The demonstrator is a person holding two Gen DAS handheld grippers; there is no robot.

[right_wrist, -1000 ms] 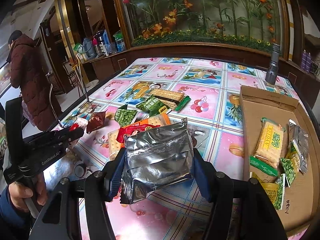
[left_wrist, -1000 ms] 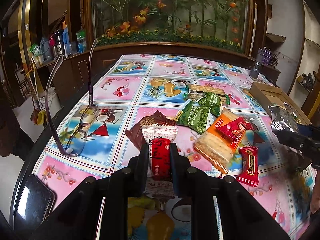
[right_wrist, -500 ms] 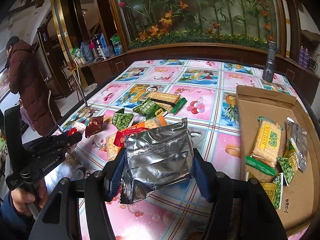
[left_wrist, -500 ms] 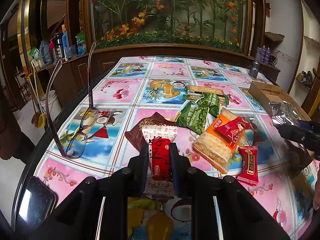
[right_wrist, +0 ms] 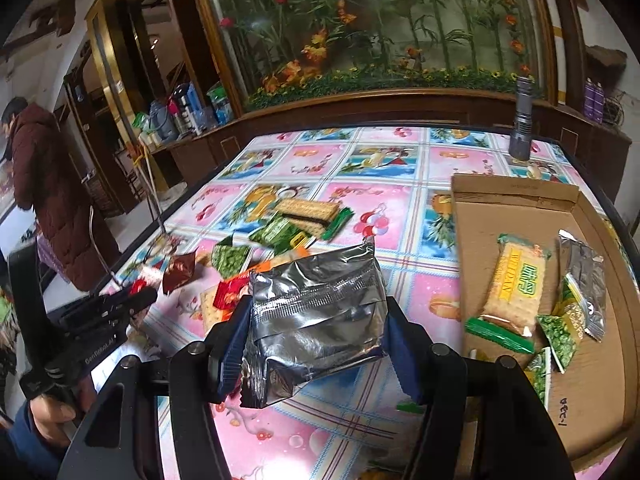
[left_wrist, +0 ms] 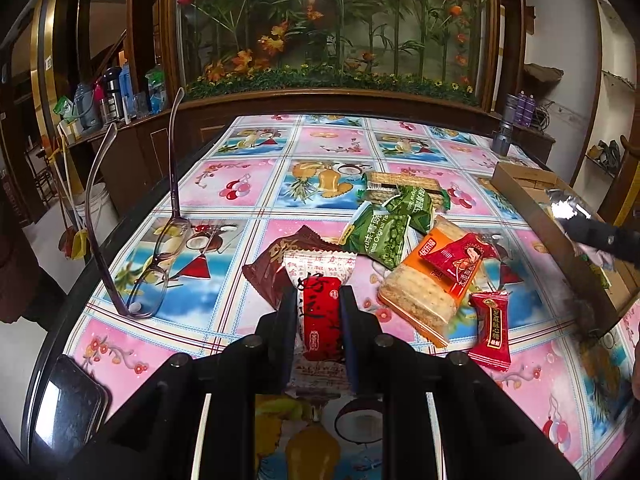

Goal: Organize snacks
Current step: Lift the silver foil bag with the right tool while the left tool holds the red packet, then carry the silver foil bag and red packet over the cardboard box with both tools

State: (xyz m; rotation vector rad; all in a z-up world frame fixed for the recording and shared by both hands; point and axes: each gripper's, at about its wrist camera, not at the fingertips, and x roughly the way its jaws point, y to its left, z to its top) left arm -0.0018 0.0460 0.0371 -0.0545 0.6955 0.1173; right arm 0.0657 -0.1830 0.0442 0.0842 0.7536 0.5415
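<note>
My left gripper is shut on a red and white snack packet, held low over the table's near left. My right gripper is shut on a silver foil snack bag, held above the table just left of the cardboard box. The box holds a cracker pack, green pea packets and a silver bag. Loose snacks lie mid-table: a brown packet, green pea packets, an orange cracker pack, red packets.
Eyeglasses lie upturned at the table's left side and a phone at the near left corner. A grey flashlight stands at the far right. A person in a dark red coat stands off to the left.
My right gripper has carried the silver bag a little further right toward the box. My left gripper stays put, holding the red packet.
</note>
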